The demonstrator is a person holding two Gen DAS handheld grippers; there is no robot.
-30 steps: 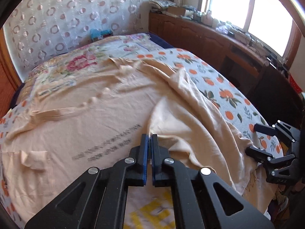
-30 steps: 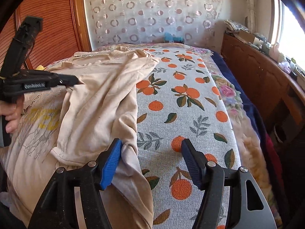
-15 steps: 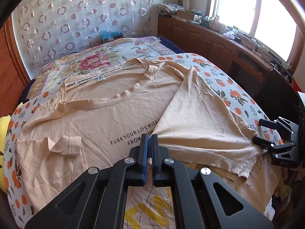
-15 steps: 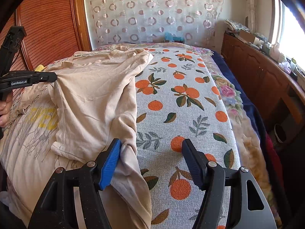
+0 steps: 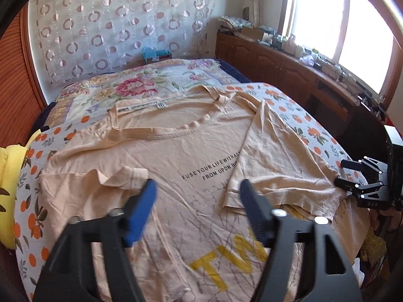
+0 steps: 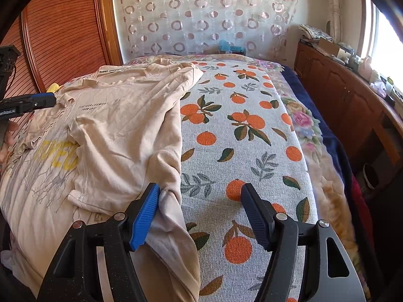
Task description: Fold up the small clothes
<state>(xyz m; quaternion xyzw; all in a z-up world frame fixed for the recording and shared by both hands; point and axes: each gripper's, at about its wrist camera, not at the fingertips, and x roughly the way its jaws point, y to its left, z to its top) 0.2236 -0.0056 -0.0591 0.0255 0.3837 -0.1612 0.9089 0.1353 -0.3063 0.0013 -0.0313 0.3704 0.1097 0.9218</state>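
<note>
Orange-print bedspread [image 6: 241, 136] (wooden cabinets [image 5: 277, 63] beside) | left hand-held gripper [image 5: 197, 196] opening, empty | right hand-held gripper [image 6: 200, 201] spread

Printed words are showing on the T-shirt and on one gripper.

The peach T-shirt [image 5: 191, 156] is carrying two black lines across its chest, reading "FUSE YOUR LIFE WITH A…" and "FROM UPON H…", both running under the folded-over sleeve [image 5: 279, 173] at 3 o'clock of the print. Toward 6 o'clock, big yellow letters are reading "TIM" or similar, with the rest cut off by the gripper finger. A white strip inside the neckline [image 5: 148, 105] at 12 o'clock is bearing small print too tiny to read. The right gripper [image 5: 362, 188], sitting at 3 o'clock in the left wrist view, is showing "DAS" on its body.
</note>
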